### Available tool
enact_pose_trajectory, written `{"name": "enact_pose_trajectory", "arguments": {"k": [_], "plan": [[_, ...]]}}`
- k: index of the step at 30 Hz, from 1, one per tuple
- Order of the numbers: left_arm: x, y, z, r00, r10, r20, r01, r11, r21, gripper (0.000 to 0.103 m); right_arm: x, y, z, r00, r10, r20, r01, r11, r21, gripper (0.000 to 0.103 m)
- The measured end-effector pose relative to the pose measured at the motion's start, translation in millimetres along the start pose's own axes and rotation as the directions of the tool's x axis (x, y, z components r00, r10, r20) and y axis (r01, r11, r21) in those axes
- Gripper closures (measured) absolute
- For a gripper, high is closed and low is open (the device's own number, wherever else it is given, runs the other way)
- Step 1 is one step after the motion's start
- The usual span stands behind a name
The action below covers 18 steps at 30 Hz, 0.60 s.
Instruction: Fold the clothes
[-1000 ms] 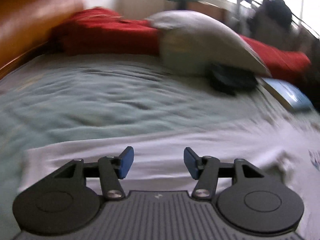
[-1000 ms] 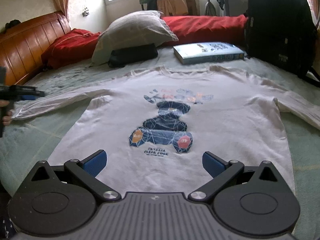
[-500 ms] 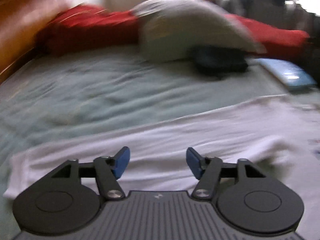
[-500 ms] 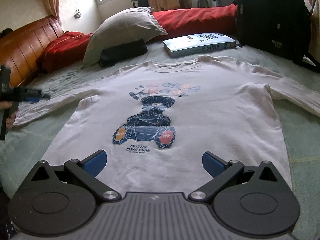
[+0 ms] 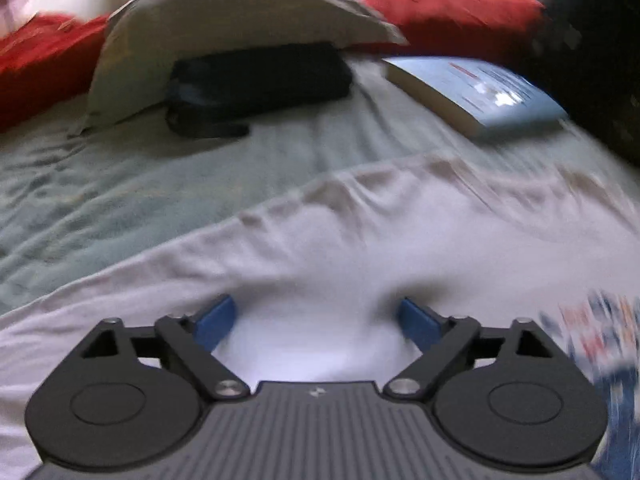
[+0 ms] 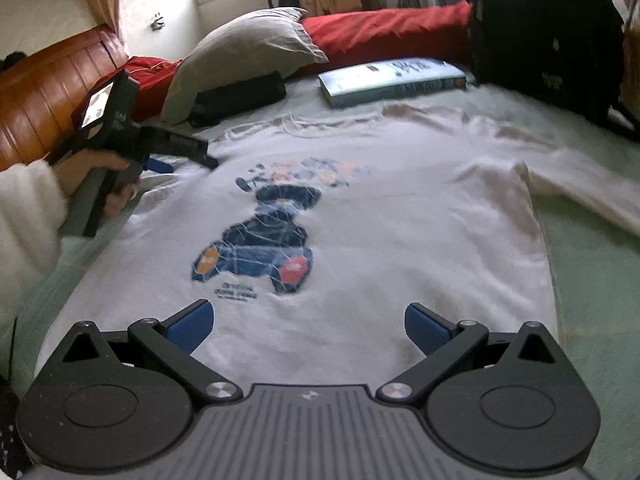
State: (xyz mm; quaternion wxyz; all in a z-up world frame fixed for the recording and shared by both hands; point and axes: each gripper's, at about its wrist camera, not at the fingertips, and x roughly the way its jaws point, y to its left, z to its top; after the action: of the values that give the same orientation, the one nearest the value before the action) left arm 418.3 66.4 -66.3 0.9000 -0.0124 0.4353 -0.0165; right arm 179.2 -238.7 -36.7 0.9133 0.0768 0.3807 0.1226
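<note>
Left gripper [image 5: 316, 318] opening, right gripper [image 6: 310, 326] wide.

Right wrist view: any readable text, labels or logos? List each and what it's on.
White long-sleeved shirt, two lines under the blue bear print: too blurred to read.
Light blue paperback book, cover and spine print: too blurred to read.
Black left gripper, small white marking on its body: too small to read.
Nothing else carries text.

Left gripper [image 5: 316, 316]: black linkage arms, blue pads, silver pivot screws, ribbed grey body with a small white mark.
Right gripper [image 6: 309, 322]: same build (black round housings at both sides).
Sleeve [image 6: 28, 204]: fluffy white, at the hand [image 6: 108, 184] on the left gripper's handle.
</note>
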Motion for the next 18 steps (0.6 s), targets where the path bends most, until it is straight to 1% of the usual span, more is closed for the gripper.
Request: {"name": "enact_pose_trajectory", "arguments": {"k": [1, 2, 4, 5, 6, 8, 12, 14, 18], "plan": [[5, 2, 6, 1.0, 0.015, -0.005, -0.015, 1.0, -0.016, 0.007, 2, -5, -1, 1.0, 0.003, -0.004, -0.003, 1.0, 0.013, 0.0], [11, 5, 13, 0.999, 0.031, -0.011, -0.031, 0.999, -0.03, 0.004, 3, -8, -2, 1.0, 0.003, -0.005, -0.003, 1.0, 0.024, 0.0], [18, 5, 24, 0.998, 0.053, -0.042, -0.055, 0.997, -0.051, 0.003, 3, -14, -3, 1.0, 0.01, 0.001, -0.01, 0.999, 0.045, 0.0], [17, 3, 29, 0.996, 0.067, -0.052, -0.07, 0.996, -0.049, 0.004, 1, -16, -3, 1.0, 0.016, 0.005, -0.017, 0.999, 0.049, 0.0], [12, 1, 31, 0.995, 0.08, -0.052, -0.082, 0.996, -0.046, 0.008, 0, -18, -4, 1.0, 0.022, 0.01, -0.023, 0.998, 0.053, 0.0], [0, -5, 32, 0.994, 0.095, -0.048, -0.097, 0.995, -0.038, 0.009, -3, -22, -6, 0.999, 0.03, 0.017, -0.031, 0.998, 0.059, 0.0], [-26, -24, 28, 1.0, 0.021, -0.012, -0.021, 1.0, 0.011, 0.008, -7, -29, -10, 0.999, 0.045, 0.03, -0.048, 0.995, 0.086, 0.0], [-33, -34, 27, 1.0, 0.004, -0.004, -0.004, 0.999, 0.037, 0.008, -9, -30, -11, 0.998, 0.051, 0.036, -0.054, 0.994, 0.092, 0.0], [-31, -57, 24, 0.998, -0.056, -0.005, 0.057, 0.996, 0.068, 0.008, -10, -31, -13, 0.998, 0.054, 0.037, -0.057, 0.995, 0.08, 0.0]]}}
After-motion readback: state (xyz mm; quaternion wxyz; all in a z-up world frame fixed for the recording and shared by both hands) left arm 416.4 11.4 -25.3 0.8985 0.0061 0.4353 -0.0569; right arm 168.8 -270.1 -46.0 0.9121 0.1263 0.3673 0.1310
